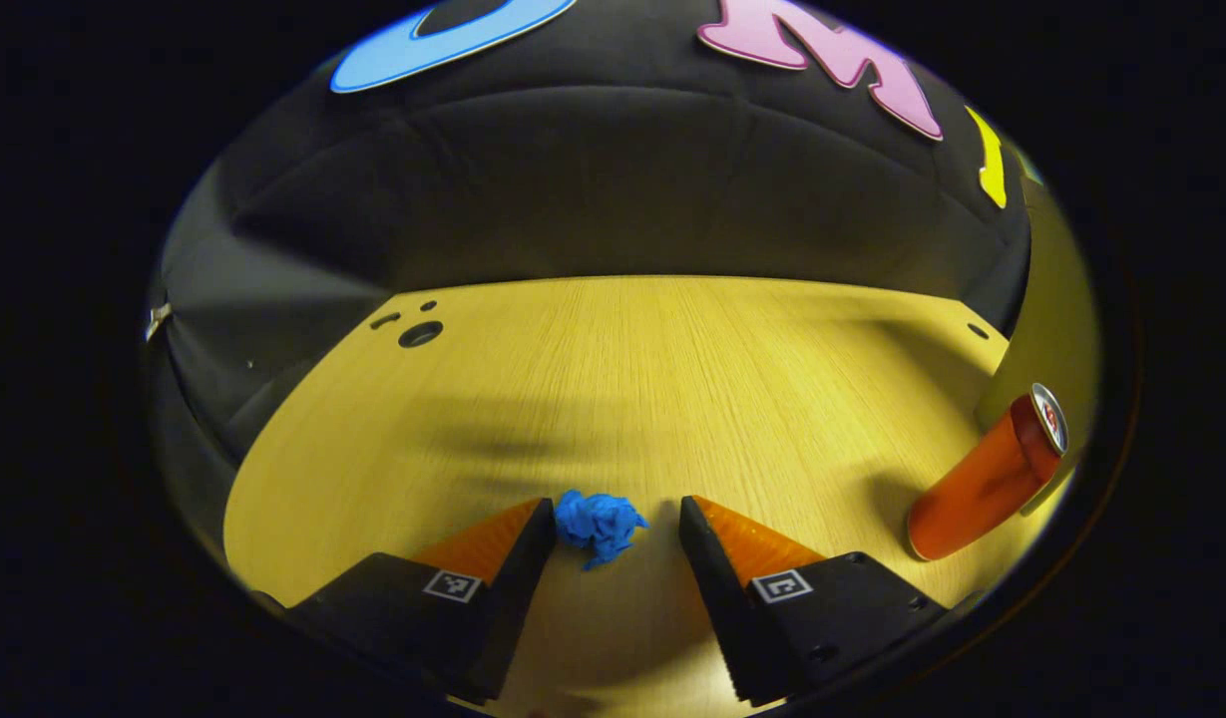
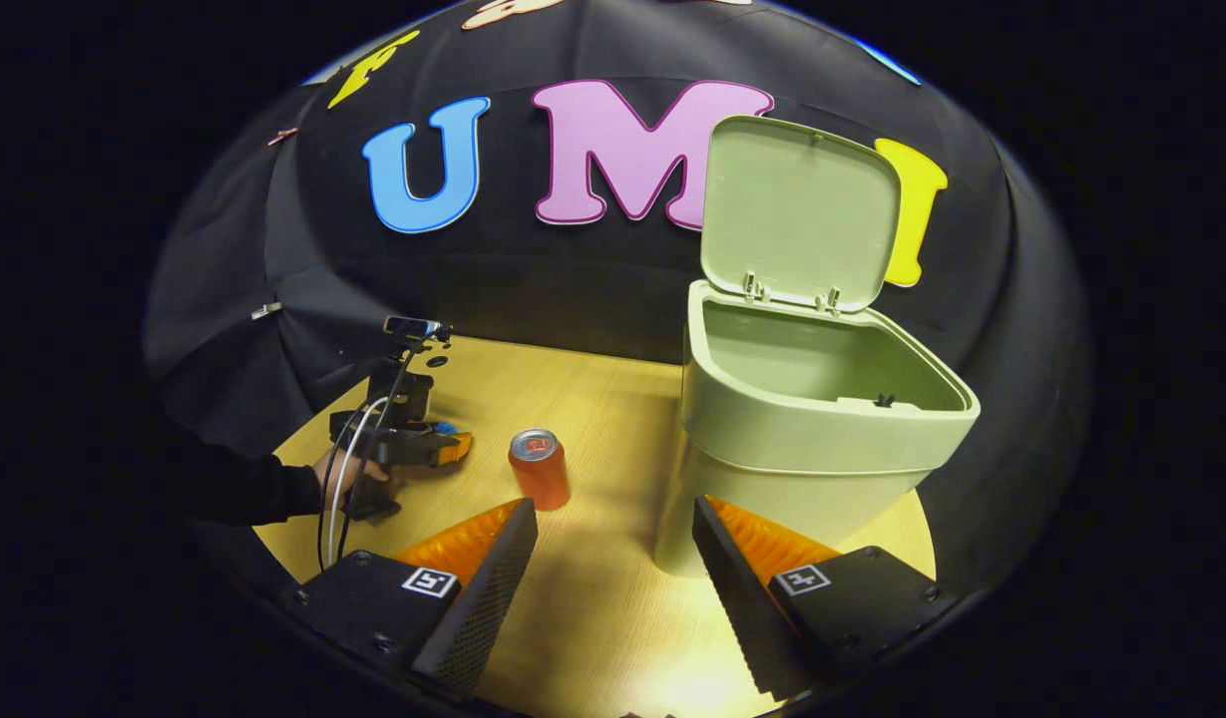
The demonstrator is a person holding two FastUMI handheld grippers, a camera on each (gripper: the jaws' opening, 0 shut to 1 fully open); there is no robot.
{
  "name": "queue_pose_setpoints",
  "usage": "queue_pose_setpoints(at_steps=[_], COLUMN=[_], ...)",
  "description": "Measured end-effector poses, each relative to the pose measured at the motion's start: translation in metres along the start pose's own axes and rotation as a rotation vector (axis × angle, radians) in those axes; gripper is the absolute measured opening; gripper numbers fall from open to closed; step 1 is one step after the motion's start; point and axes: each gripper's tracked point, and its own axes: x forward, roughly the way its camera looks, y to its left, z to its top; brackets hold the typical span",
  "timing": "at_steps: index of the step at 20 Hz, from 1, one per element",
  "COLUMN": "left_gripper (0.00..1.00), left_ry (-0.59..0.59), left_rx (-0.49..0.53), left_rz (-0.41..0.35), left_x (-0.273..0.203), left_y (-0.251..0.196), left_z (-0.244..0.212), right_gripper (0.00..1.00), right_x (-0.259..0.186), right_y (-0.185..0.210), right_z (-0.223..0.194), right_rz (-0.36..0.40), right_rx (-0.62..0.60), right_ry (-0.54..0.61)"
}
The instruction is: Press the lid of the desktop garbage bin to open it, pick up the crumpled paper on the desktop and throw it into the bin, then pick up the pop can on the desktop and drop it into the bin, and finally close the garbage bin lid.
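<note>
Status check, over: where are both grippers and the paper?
Left gripper open, fingers either side of crumpled blue paper on the wooden desktop. Right gripper open, empty. Green bin's lid up; orange pop can upright, clear of paper.

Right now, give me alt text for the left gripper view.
The left hand-held gripper is open around blue crumpled paper on the wooden desktop. An orange pop can stands at the right edge.

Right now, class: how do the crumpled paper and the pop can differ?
The crumpled paper is blue, low and lumpy; the pop can is orange, smooth and upright. The paper lies between the left gripper's open fingers; the can stands apart, ungripped. Both rest on the wooden desktop.
</note>
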Motion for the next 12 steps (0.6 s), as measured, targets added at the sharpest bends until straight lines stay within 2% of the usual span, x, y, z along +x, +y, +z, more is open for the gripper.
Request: queue_pose_setpoints(at_steps=[5, 7, 10, 12], left_gripper=[0.76, 0.69, 0.53, 0.48], left_ry=[0.003, 0.001, 0.005, 0.009], left_rx=[-0.003, -0.010, -0.019, -0.017], left_rz=[0.007, 0.012, 0.020, 0.022], left_x=[-0.0005, -0.0003, -0.0023, -0.0036], left_y=[0.0002, 0.0037, 0.0066, 0.0068], left_z=[-0.0003, -0.0005, -0.0019, -0.0019], right_gripper=[0.99, 0.99, 0.99, 0.99], right_x=[-0.0017, -0.0027, -0.0038, -0.0054], right_y=[0.0014, 0.0029, 0.0016, 0.0012], right_z=[-0.0029, -0.0036, -0.0030, -0.0016], right_rz=[-0.008, -0.004, -0.008, -0.009], right_rx=[0.000, 0.001, -0.010, -0.012], right_ry=[0.011, 0.016, 0.013, 0.010])
